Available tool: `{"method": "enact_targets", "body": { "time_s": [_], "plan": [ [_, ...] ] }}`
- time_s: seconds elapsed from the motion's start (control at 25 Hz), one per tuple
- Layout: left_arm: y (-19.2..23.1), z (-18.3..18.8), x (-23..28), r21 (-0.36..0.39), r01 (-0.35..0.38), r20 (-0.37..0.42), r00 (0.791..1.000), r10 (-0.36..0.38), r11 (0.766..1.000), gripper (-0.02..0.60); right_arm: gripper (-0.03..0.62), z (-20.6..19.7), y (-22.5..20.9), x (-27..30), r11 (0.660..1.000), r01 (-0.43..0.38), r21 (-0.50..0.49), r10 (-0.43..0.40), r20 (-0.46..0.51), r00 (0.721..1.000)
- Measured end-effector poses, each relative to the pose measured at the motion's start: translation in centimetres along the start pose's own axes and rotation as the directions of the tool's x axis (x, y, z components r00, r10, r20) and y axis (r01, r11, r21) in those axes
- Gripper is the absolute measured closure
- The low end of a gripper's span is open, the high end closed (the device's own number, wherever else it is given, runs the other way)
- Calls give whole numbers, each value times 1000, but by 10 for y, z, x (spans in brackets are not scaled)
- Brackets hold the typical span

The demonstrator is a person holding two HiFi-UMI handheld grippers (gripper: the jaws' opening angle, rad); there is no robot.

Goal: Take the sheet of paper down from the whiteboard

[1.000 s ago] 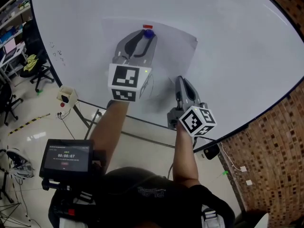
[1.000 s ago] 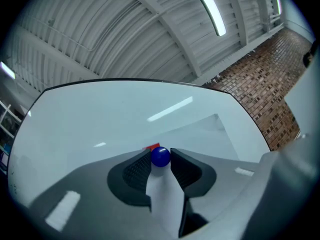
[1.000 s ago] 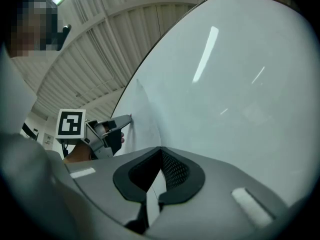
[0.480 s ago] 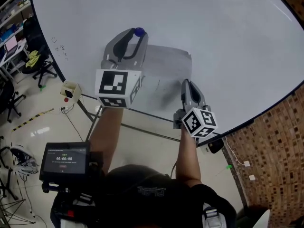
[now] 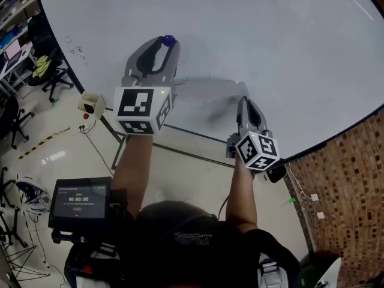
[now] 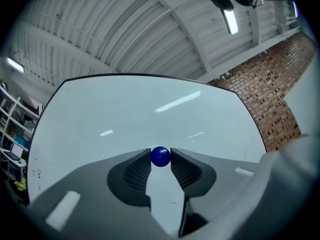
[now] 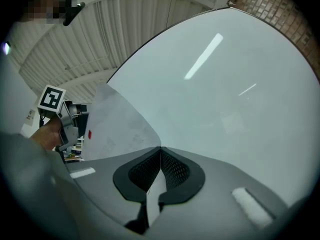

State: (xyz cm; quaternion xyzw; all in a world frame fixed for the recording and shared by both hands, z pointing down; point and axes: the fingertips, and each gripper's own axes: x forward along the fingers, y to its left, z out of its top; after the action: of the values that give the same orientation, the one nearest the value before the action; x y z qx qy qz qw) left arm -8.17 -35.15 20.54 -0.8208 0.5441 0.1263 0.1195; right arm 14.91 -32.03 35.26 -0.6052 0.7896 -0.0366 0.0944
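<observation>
The white sheet of paper (image 5: 207, 90) is off the whiteboard (image 5: 282, 35) and hangs edge-on between my two grippers. My right gripper (image 5: 243, 102) is shut on the sheet's lower right edge. In the right gripper view the sheet (image 7: 117, 126) runs up and left from the closed jaws, with a small red mark (image 7: 89, 134) near its far edge. My left gripper (image 5: 167, 43) is shut on a round blue magnet (image 5: 168, 40), held just off the board. In the left gripper view the magnet (image 6: 160, 156) sits pinched between the fingertips.
The whiteboard's metal stand (image 5: 120, 143) reaches the floor below my arms. A small box (image 5: 90, 105) lies by its left leg, and office chairs (image 5: 45, 77) stand further left. A brick wall (image 5: 348, 173) borders the right. A tablet screen (image 5: 81, 200) hangs at the person's chest.
Both grippers dropped lower and drew back from the board. The left one pulled the blue magnet off. The sheet came away with the right gripper and now shows edge-on.
</observation>
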Motion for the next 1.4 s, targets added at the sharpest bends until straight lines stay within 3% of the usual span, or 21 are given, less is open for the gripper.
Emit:
{"method": "enact_targets", "body": {
  "time_s": [0.56,1.4],
  "plan": [
    [-18,-20,-4,-50,69,-53,996,-71,996,459,580,-1,-6,-10,997,32,-63,-33,-6,999],
    [-28,-48,-4,-61,76,-108,991,-83,995,459,580,9,15,-6,989,20,-148,-23,-14,1000]
  ]
}}
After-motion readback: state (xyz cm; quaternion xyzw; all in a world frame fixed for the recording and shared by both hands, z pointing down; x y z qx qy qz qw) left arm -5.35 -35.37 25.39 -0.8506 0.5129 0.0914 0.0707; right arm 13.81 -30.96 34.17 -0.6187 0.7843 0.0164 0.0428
